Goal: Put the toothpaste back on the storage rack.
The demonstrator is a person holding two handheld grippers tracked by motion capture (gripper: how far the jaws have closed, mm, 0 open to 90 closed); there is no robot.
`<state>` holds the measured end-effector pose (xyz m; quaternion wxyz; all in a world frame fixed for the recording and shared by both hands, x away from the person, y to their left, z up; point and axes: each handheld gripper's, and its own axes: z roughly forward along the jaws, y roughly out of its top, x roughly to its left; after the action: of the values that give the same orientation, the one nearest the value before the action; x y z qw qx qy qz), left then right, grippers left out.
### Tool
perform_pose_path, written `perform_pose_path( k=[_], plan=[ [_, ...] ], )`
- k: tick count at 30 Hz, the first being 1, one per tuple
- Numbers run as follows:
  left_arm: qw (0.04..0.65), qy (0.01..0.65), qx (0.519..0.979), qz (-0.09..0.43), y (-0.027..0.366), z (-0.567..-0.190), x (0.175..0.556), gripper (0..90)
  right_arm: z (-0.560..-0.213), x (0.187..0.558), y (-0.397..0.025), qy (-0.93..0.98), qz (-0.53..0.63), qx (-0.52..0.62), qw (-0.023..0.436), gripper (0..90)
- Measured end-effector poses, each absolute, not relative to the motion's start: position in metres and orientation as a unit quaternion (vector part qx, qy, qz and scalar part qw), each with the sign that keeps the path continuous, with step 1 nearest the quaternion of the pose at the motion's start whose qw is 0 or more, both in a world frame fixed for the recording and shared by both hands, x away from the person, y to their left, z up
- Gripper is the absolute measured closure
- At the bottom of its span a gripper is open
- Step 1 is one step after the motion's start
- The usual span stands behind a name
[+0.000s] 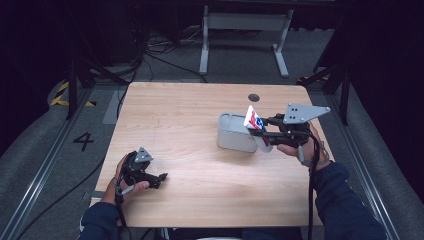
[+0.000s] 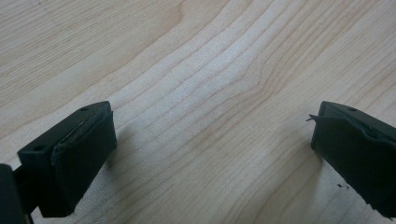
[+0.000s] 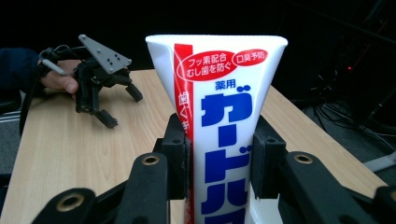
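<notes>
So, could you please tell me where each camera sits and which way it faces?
High view: above the person's side, looking forward and down at the wooden table; forearms, both claws.
Left gripper view: on the left claw, facing bare tabletop; its open jaws.
Right gripper view: on the right claw, facing the toothpaste tube it clamps.
Shared: the high and right gripper views both show the tube and the left claw.

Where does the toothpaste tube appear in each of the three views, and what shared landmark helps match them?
High view: the toothpaste tube is right of centre, held tilted in the right gripper beside the grey container.
Left gripper view: open jaws over the bare wooden table; the tube is outside this frame.
Right gripper view: the tube stands upright at centre, clamped between the jaws.
Shared landmark: the light wooden table; the left gripper also appears at upper left of the right gripper view.
</notes>
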<state>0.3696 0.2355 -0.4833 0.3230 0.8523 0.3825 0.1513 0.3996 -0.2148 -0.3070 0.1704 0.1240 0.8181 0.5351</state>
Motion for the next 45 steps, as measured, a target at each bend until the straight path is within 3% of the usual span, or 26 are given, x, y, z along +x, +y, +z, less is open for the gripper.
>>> perform_pose_path(
  k=[22,45],
  plan=[
    [0.323,0.383,0.852,0.151,0.235,-0.483,0.37,0.5,-0.294,0.436,-0.192,0.814,0.535,0.133,0.182,65.1],
    [0.323,0.384,0.852,0.15,0.235,-0.483,0.369,0.5,-0.31,0.467,-0.171,0.816,0.529,0.154,0.176,65.0]
  ],
)
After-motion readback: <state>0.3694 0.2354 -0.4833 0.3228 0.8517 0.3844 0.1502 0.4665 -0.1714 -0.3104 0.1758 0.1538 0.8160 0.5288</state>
